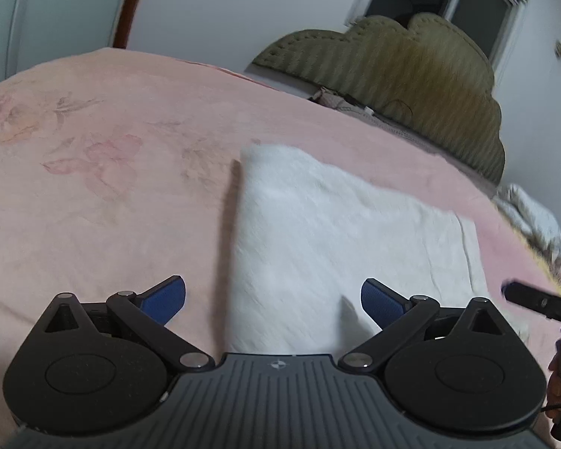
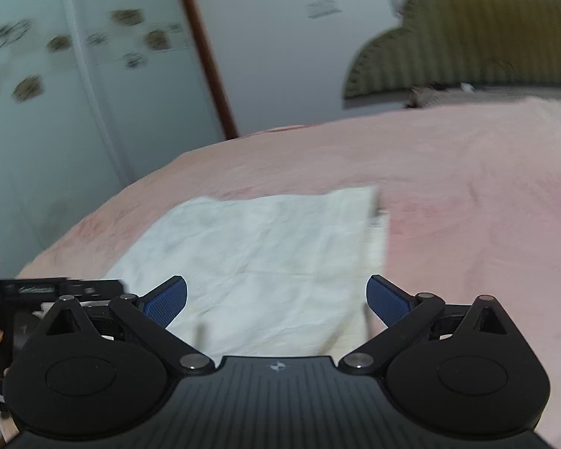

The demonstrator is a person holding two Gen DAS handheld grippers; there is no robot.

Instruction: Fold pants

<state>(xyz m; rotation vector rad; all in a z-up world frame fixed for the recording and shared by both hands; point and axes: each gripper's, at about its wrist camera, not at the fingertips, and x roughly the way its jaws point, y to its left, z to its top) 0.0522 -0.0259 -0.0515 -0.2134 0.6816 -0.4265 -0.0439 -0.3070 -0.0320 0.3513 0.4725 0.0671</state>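
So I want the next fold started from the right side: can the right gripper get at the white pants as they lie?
Probably yes. The right gripper is open, the white pants lie flat on the pink bedspread directly ahead, and nothing sits between them.

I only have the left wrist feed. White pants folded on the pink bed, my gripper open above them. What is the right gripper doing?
Observer: The right gripper is open too, holding nothing, above the white pants.
Operator: From its side, is the fold tidy?
Observer: Mostly flat, but along the pants' right edge a lower layer sticks out past the top layer.
Operator: Anything beyond the pink bed on that side that I cannot see?
Observer: A pale cabinet door with blurred dark leaf-like patterns stands past the pink bed.
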